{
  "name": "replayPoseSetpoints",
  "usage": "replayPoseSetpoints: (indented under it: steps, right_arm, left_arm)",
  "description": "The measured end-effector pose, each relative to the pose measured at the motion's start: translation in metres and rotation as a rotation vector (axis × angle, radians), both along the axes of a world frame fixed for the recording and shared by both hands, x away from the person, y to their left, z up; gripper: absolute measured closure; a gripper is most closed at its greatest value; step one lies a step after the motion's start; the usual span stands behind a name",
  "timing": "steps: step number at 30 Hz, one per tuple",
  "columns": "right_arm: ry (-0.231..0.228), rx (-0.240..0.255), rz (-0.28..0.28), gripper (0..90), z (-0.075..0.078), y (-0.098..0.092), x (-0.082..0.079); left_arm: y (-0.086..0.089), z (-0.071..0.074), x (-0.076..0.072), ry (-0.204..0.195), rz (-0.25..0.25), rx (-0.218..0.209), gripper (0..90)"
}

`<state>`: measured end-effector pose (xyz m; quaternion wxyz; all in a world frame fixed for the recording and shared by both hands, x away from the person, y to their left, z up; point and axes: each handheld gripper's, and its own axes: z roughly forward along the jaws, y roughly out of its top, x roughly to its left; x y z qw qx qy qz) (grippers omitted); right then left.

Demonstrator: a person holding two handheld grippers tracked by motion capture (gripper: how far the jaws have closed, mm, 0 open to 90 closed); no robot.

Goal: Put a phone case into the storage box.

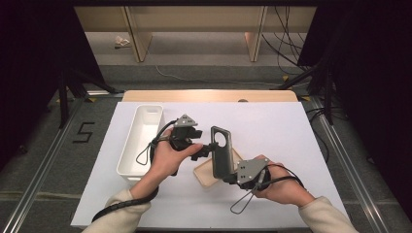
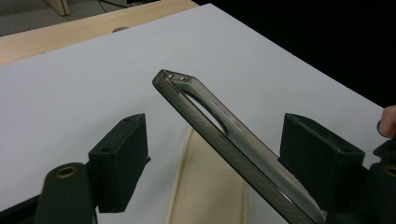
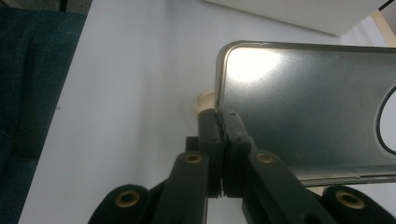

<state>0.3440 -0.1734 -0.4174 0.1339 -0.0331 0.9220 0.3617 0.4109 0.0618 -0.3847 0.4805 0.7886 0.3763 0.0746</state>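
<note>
Your right gripper [image 1: 232,175] at lower centre, fingers [image 3: 219,135] clamped on the grey phone case [image 1: 222,150] edge, case lifted above the surface [image 1: 282,131], your left gripper [image 1: 206,149] fingers [image 2: 122,161] released, straddling it untouched.

We wear cream long sleeves [image 1: 121,213] and carry two black two-jaw grippers, the left gripper [image 1: 206,148] and the right gripper [image 1: 228,178]. Each bears a grey three-cornered plate [image 1: 185,121] with small screws. Brass-ringed pivots [image 3: 127,198] mark the arms, and black cables [image 1: 116,206] trail off.

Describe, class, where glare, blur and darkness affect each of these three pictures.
Right gripper view: bright glare on the grey phone case, the fingers soft. Left gripper view: near fingers blurred, the case edge sharper. High view: even light on the white table, dark surroundings.
</note>
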Motion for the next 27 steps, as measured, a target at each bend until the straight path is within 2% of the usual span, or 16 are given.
replayPoseSetpoints:
  steps: [6,18,23,27]
  right_arm:
    - [-0.004,0.0,0.006,89.5,0.0,0.001,0.0]
    - [-0.005,-0.001,0.014,89.6,0.0,0.001,0.0]
    - [-0.001,-0.003,0.016,89.5,0.0,0.002,-0.001]
    - [-0.008,-0.008,0.016,89.5,0.0,0.003,-0.001]
  left_arm:
    - [-0.008,0.002,0.013,0.03,-0.011,0.02,24.8]
    - [-0.012,0.001,0.024,0.064,0.012,0.034,32.3]
    - [-0.01,-0.001,0.027,0.085,0.033,0.027,35.3]
    - [-0.009,-0.002,0.03,0.104,0.044,0.005,39.2]
